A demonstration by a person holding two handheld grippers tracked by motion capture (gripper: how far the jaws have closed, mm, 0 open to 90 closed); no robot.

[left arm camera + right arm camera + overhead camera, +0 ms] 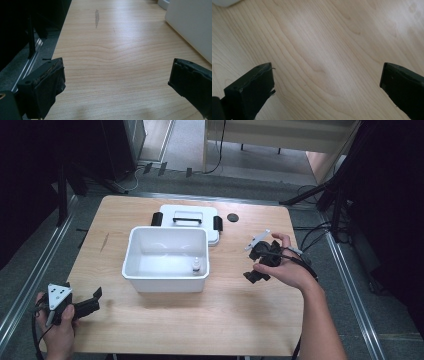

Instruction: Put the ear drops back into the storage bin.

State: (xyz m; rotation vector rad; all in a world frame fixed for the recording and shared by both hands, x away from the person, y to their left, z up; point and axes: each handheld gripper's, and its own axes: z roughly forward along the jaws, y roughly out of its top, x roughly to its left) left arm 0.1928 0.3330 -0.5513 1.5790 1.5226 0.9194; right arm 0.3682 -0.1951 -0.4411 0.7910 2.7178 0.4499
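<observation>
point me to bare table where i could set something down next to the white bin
Widest free patch: the front strip between the white bin and the near table edge, running from the left gripper across to the right forearm. The strip left of the bin is bare too. Behind the bin it is crowded: the lid sits there, with a small black disc beside it.

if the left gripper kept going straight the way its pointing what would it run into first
Likely nothing soon. The left gripper points along bare table, jaws open, with the white bin off to its right. It would probably pass beside the bin, though depth is hard to judge.
</observation>
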